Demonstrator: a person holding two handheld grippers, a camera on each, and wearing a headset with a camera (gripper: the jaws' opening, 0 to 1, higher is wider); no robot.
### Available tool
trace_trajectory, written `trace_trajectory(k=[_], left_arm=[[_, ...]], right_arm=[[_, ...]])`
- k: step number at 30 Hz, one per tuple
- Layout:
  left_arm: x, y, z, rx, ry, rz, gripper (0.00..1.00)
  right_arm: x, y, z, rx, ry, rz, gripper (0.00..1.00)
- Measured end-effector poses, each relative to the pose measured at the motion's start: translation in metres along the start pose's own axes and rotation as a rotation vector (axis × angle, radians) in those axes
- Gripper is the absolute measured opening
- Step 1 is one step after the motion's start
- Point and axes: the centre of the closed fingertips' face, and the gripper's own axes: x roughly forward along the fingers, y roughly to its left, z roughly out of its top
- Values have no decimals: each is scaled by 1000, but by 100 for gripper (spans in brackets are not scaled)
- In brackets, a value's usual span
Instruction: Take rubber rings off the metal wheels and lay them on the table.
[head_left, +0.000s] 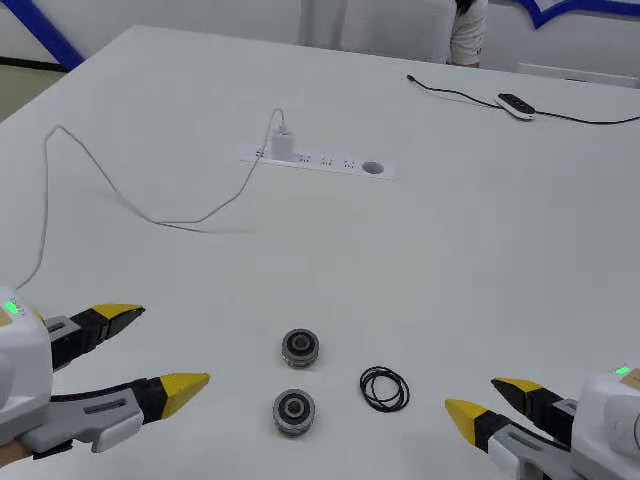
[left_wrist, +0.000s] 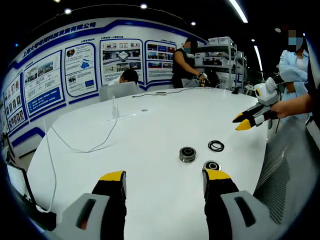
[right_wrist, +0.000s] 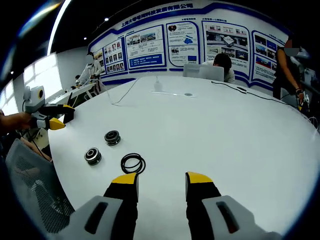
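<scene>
Head view: both tools empty, wheels between them.
The left tool (head_left: 172, 346) and right tool (head_left: 473, 394) hover with jaws spread, holding nothing, either side of the far wheel (head_left: 300, 347) and near wheel (head_left: 294, 411) on the table (head_left: 450, 250); loose rubber rings (head_left: 384, 388) lie just right of them. A one-sided pinch would likely skid a wheel across the smooth top, and a stretched ring could snap away.

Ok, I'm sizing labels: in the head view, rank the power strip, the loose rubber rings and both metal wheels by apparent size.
1. power strip, though farthest.
2. rubber rings.
3. farther metal wheel and nearer metal wheel: alike, unranked.
</scene>
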Motion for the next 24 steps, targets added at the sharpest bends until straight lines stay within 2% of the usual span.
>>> trace_trajectory(k=[3, 5, 8, 14, 18, 24], left_arm=[[-4, 1, -2, 7, 6, 13, 66], [-6, 3, -1, -1, -6, 33, 67], [-8, 4, -3, -5, -7, 48, 69], [-13, 1, -8, 11, 10, 53, 74], [-15, 2, -13, 2, 17, 68, 78], [-16, 3, -19, -25, 15, 89, 86]], right_arm=[[-6, -5, -1, -7, -6, -33, 40], [-10, -7, -1, -13, -14, -49, 41], [-12, -9, -2, 6, -21, -62, 45], [-13, -6, -9, 27, -19, -61, 50], [-10, -2, -17, 14, 10, -45, 54], [-10, 4, -15, 9, 8, -34, 59]])
